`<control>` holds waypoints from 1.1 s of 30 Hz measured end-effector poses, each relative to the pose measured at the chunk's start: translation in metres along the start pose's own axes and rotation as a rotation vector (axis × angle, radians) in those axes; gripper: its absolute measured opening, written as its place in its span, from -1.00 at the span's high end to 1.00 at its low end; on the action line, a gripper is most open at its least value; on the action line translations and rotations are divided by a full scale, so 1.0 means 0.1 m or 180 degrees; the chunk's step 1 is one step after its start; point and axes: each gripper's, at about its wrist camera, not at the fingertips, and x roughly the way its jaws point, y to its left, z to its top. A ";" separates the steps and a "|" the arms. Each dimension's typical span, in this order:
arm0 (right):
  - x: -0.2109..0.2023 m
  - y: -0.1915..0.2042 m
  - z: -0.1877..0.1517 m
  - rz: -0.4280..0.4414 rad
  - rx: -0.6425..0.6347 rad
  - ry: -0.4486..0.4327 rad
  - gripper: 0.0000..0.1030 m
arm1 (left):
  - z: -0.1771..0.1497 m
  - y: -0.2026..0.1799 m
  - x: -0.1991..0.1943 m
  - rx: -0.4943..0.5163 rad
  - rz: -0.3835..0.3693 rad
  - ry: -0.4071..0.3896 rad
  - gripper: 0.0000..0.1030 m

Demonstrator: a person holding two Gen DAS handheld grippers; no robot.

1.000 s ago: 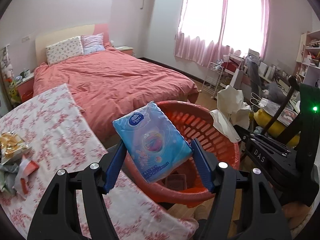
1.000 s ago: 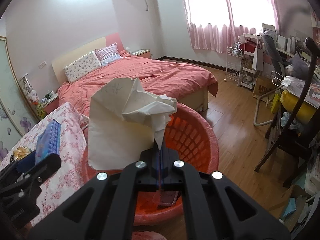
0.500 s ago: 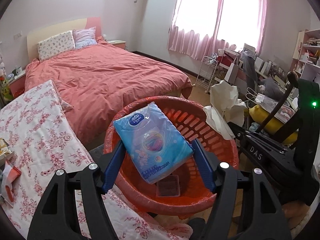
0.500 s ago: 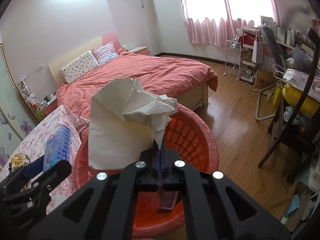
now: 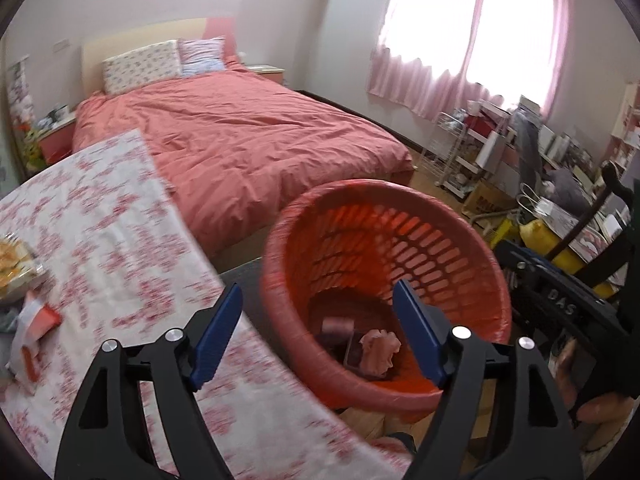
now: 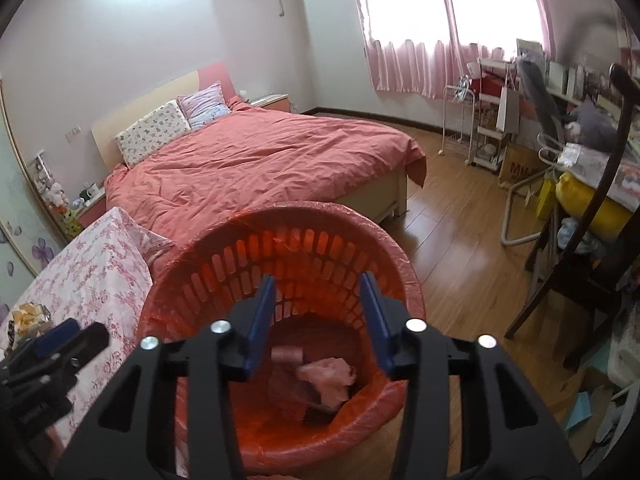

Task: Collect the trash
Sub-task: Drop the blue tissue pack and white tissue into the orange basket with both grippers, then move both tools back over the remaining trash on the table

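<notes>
Both tongs gape wide and hold nothing: the left tongs (image 5: pixel 318 332) hang over the counter's (image 5: pixel 120 240) edge beside the red basket (image 5: pixel 472 240), the right tongs (image 6: pixel 318 320) over its mouth. Crumpled paper (image 6: pixel 328 376) lies at the basket's bottom, a wrapper (image 5: pixel 32 328) near the counter's left edge

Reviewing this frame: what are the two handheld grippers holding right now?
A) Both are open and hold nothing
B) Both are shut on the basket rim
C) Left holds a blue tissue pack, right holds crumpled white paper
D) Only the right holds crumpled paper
A: the left gripper and right gripper both show spread blue fingers with nothing between them, hovering over the round red plastic mesh basket.
</notes>
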 end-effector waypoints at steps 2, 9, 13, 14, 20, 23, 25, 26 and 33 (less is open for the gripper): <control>-0.05 0.07 -0.02 0.0000 -0.0065 -0.0015 0.12 | -0.03 0.11 -0.07 -0.0033 0.0100 -0.0012 -0.57; -0.20 0.51 -0.11 0.0180 -0.0343 -0.0004 0.12 | -0.19 0.57 -0.42 -0.0195 0.0471 -0.0044 -0.60; -0.30 0.88 -0.20 0.0349 -0.0529 0.0021 0.12 | -0.30 0.86 -0.64 -0.0310 0.0696 -0.0063 -0.61; -0.31 0.97 -0.21 0.0381 -0.0571 0.0028 0.12 | -0.34 0.94 -0.70 -0.0348 0.0738 -0.0077 -0.61; -0.44 1.69 -0.42 0.0661 -0.0903 0.0098 0.12 | -0.54 1.38 -1.11 -0.0522 0.1131 -0.0247 -0.72; -0.49 2.08 -0.56 0.0815 -0.1075 0.0145 0.12 | -0.65 1.64 -1.33 -0.0595 0.1374 -0.0299 -0.77; -0.52 2.33 -0.65 0.0916 -0.1181 0.0180 0.12 | -0.73 1.84 -1.46 -0.0694 0.1495 -0.0314 -0.77; -0.53 2.45 -0.70 0.0966 -0.1233 0.0208 0.12 | -0.76 1.91 -1.52 -0.0737 0.1532 -0.0318 -0.77; -0.49 3.15 -0.99 0.1162 -0.1442 0.0385 0.14 | -1.02 2.51 -1.85 -0.1147 0.1768 -0.0339 -0.77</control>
